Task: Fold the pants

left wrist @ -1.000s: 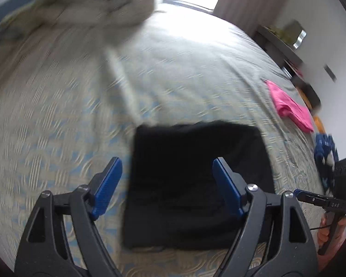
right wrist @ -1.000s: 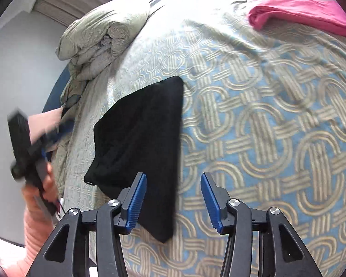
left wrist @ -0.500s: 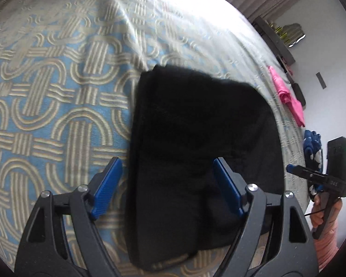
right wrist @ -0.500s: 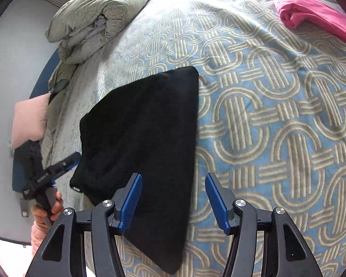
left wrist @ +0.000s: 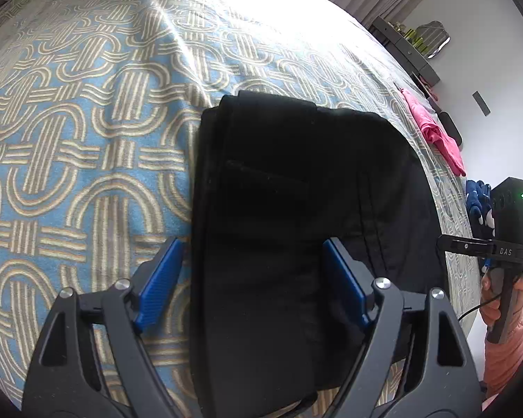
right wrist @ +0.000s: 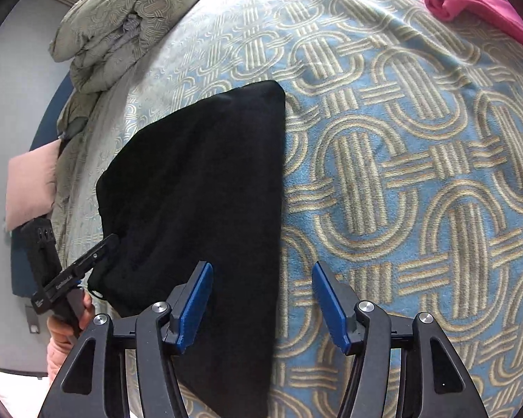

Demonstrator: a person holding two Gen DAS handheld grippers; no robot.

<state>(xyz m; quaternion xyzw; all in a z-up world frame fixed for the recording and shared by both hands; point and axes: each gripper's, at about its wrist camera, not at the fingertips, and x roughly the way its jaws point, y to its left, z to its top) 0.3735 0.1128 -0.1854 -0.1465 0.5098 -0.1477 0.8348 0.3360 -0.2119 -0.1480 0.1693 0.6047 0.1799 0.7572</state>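
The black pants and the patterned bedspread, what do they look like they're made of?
The black pants look like soft matte woven cloth, perhaps cotton: no sheen, faint stitched seams. The bedspread looks like fuzzy fleece or plush knit: a napped surface with blue and tan loops.

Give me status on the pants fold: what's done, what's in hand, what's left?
Done: the black pants already lie as a compact folded rectangle on the patterned bedspread.

In hand: nothing is gripped. The left gripper straddles the near left edge of the pants, open; the right gripper straddles their right edge, and its fingers have just been opening.

Left: probably one more fold or a tidy-up, judging from both grippers poised at the edges.
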